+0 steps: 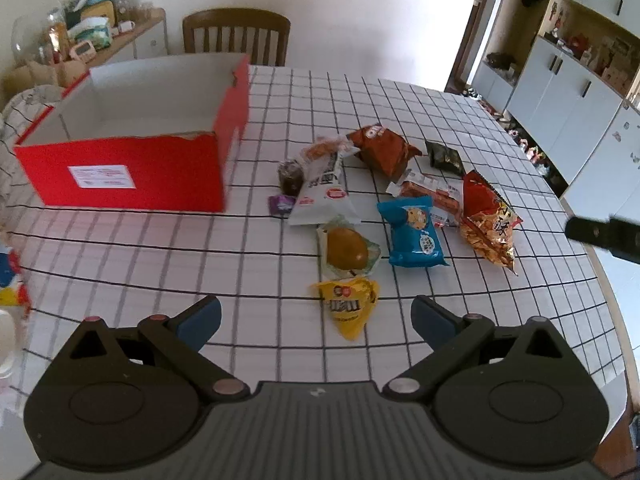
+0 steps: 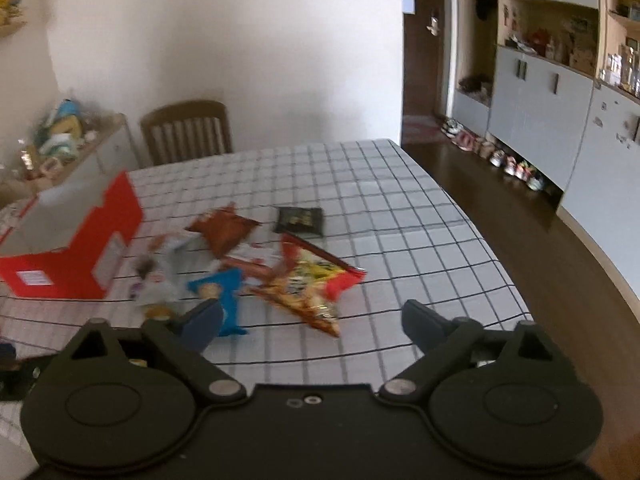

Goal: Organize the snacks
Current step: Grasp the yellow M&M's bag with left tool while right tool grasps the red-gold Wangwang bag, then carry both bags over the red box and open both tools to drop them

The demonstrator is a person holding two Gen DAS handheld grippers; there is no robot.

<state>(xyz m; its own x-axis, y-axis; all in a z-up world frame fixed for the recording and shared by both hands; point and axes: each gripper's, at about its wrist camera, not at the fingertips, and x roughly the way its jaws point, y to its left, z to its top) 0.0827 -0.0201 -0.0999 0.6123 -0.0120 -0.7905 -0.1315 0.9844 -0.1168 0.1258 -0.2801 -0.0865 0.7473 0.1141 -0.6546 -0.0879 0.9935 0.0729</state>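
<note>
Several bright crinkly snack packets; each hand-held gripper wide apart, empty.

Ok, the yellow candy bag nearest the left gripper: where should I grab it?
Probably take the yellow candy bag across its wider upper end, coming down from above with the left gripper open. It lies flat on the checked tablecloth, tapering toward the camera, so the narrow tip may slip out.

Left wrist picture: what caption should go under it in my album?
Open left gripper above a yellow snack bag, red box waiting.
</note>
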